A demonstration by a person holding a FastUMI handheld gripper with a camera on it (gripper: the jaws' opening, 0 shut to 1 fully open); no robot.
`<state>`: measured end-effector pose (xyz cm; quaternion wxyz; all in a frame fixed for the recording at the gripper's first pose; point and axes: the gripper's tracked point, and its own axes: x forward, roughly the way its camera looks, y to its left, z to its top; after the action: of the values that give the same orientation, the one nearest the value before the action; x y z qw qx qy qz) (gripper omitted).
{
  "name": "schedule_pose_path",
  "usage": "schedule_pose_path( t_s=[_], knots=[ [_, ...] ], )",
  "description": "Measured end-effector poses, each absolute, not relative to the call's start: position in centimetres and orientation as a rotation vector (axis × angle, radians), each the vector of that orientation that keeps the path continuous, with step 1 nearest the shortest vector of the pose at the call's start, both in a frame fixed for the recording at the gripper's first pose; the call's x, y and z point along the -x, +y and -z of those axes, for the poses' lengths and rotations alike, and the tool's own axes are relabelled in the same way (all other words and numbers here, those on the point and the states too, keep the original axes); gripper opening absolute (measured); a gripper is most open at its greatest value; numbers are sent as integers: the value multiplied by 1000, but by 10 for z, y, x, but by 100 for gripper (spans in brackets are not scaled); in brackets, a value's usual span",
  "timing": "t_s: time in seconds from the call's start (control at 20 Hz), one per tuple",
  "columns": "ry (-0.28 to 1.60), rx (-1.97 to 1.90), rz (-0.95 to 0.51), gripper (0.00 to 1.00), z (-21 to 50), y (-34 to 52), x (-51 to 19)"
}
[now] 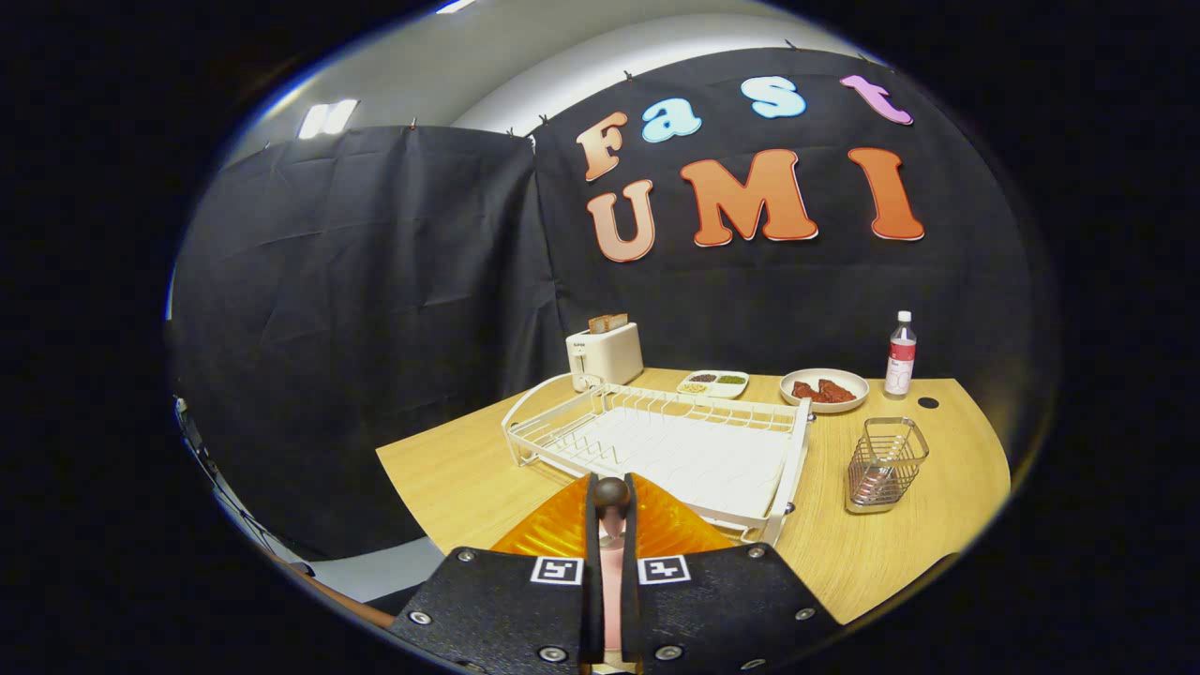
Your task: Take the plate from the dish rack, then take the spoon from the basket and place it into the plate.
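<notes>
My gripper (611, 502) is shut on a pink spoon (611, 562), which stands narrow between the two black fingers. A dark round knob at the spoon's end pokes out at the fingertips. Directly below and just ahead of the fingers lies an orange ribbed plate (548, 530) on the wooden table, in front of the white dish rack (656, 445). The rack holds nothing. The wire basket (886, 464) stands on the table to the right of the rack, with a faint pinkish shape low inside it.
Beyond the rack stand a cream toaster (605, 354), a small divided dish (712, 382), a bowl of reddish food (825, 389) and a bottle (901, 354). The wooden table (450, 469) ends close on the left of the plate.
</notes>
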<state>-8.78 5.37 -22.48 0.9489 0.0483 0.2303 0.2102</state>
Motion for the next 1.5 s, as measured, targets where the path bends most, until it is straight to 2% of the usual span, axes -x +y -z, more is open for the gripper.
schedule_pose_path(
  t_s=[0.3,0.7,0.95,1.2,1.5],
  knots=[
    [488,-104,-462,7,245,48,98],
    [502,-183,-432,7,266,20,108],
    [537,-156,-381,19,287,-6,117],
    [560,-150,-357,25,297,-16,124],
    [493,-123,-300,47,278,-28,113]
  ],
)
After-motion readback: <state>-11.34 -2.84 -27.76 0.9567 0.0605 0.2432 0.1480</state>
